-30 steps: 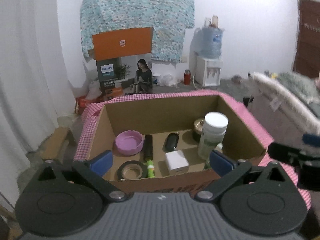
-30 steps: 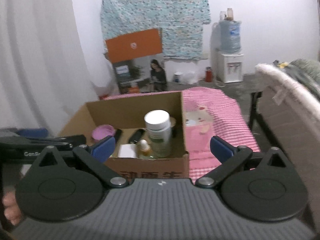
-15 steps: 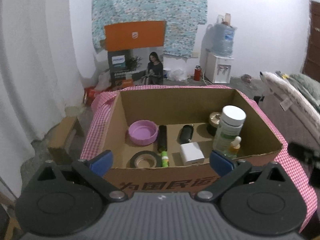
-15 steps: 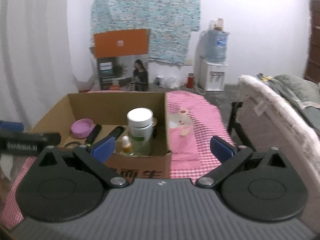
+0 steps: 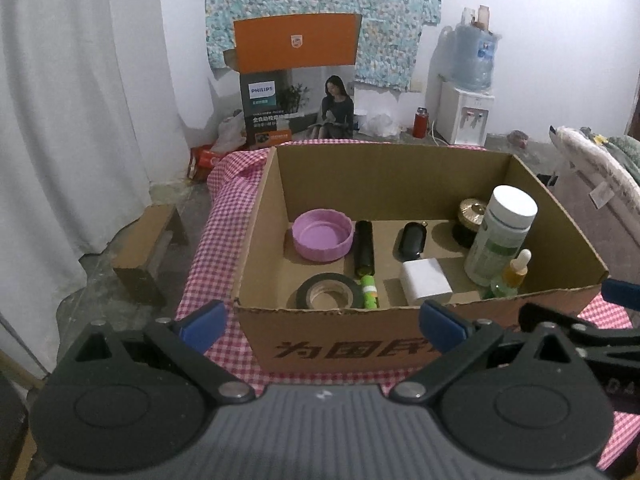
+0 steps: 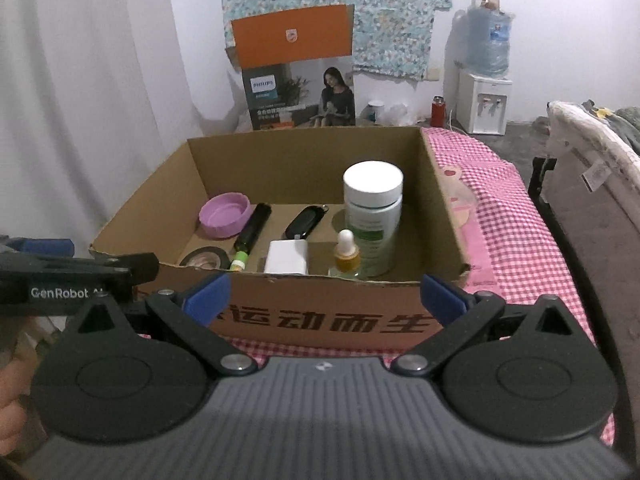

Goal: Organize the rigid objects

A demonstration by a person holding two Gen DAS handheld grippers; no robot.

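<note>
Both claws [image 5: 322, 326] before box rim [image 5: 360, 312]

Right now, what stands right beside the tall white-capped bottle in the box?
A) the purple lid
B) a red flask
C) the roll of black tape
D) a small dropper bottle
D: the small dropper bottle with amber liquid stands at the foot of the white-capped bottle, in the right front corner of the box.

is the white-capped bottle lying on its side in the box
No, the bottle stands upright in the box, its white cap on top, beside the small dropper bottle.
</note>
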